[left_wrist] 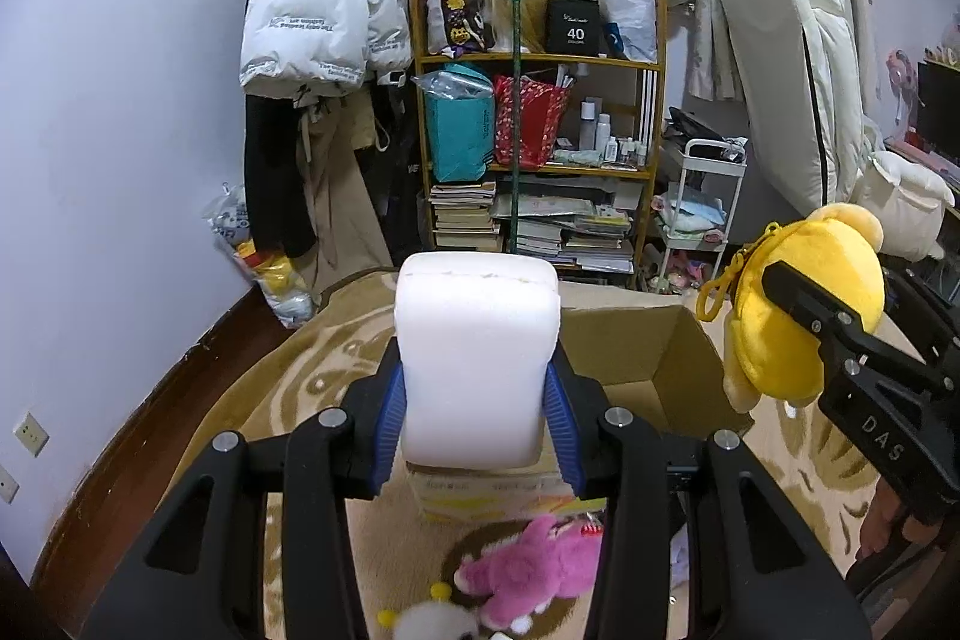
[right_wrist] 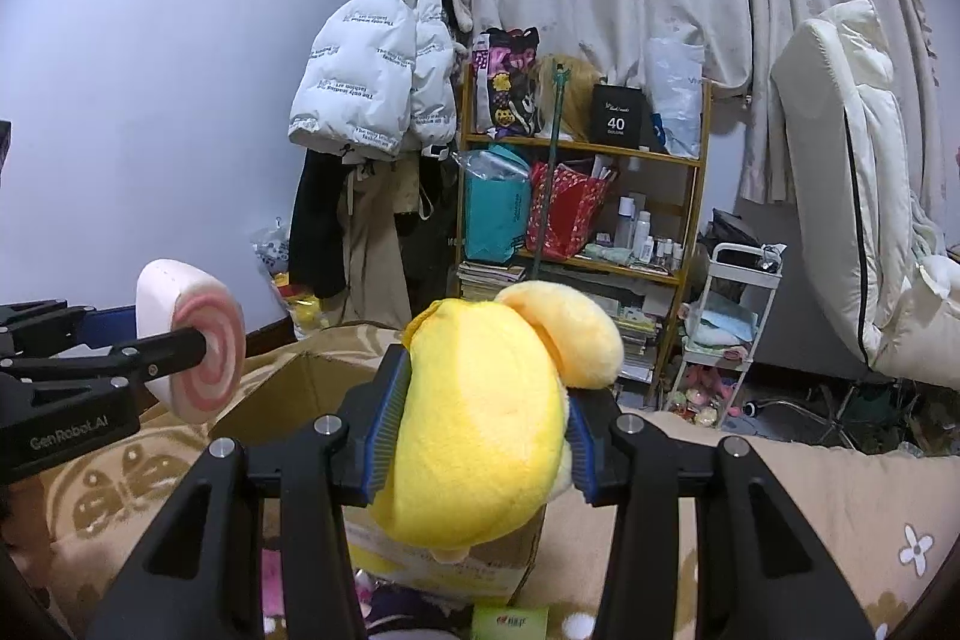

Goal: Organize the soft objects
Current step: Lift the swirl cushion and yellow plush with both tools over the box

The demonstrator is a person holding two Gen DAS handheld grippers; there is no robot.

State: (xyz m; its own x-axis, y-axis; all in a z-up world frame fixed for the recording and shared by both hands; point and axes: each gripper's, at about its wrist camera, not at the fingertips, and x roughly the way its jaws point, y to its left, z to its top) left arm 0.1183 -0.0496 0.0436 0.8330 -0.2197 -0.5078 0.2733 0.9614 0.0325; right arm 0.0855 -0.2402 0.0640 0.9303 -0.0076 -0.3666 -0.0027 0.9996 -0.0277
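Carrying both loads, keep the left gripper (left_wrist: 474, 388) pinching the white foam block (left_wrist: 477, 340) and the right gripper (right_wrist: 480, 430) clamped on the yellow plush toy (right_wrist: 480, 418), both above the open cardboard box (left_wrist: 672, 358). Only the right wrist view shows the block's pink swirl face.

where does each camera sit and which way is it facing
Left wrist: rides the left hand-held gripper, facing the bookshelf; its fingers clamp a white foam toy; right hand-held gripper at right.
Right wrist: rides the right hand-held gripper, same way, clamping a yellow plush.
Shared: shelf, cardboard box, both toys.
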